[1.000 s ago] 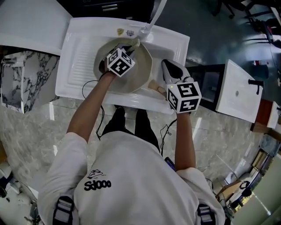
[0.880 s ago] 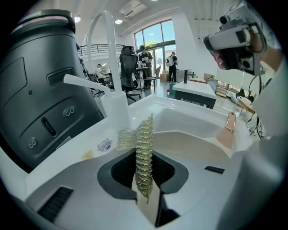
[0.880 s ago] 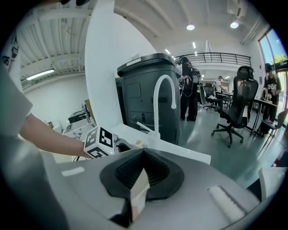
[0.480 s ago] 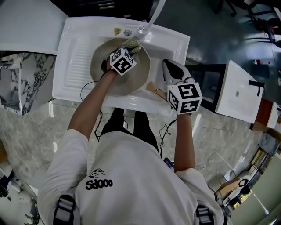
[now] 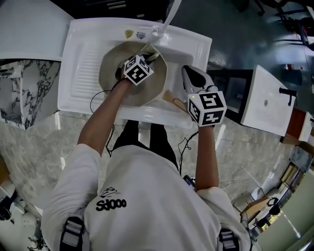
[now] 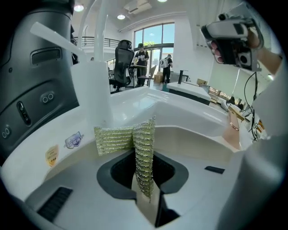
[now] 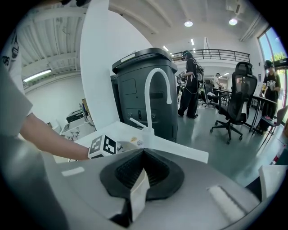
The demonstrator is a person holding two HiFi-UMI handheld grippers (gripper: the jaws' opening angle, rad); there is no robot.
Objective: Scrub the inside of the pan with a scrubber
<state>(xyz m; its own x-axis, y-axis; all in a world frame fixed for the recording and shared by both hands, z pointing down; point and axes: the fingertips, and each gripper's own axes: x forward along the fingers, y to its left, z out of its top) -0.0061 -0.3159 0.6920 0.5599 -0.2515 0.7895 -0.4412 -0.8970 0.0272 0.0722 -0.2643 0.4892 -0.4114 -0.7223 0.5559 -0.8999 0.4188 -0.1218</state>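
Observation:
A cream pan [image 5: 147, 90] lies in the white sink [image 5: 191, 44], its wooden handle [image 5: 171, 98] pointing toward me. My left gripper [image 5: 146, 55] reaches into the pan's far side, shut on a green-gold mesh scrubber [image 5: 150, 51]. In the left gripper view the scrubber [image 6: 114, 139] sticks up folded from the left gripper [image 6: 145, 186], with the pan wall [image 6: 193, 143] behind it. My right gripper [image 5: 188, 73] hovers over the sink's right rim beside the handle. Its jaws are closed, with nothing visible between them in the right gripper view [image 7: 140, 182].
A white faucet [image 5: 171, 14] arches over the sink's far edge, also seen as the faucet [image 7: 155, 99]. A ribbed draining board [image 5: 91, 63] is left of the basin. A dark bin [image 7: 144, 85] stands behind. A white counter [image 5: 265, 100] is at the right.
My left gripper and the scrubber have shifted only slightly along the pan's far side. The right gripper has stayed beside the handle.

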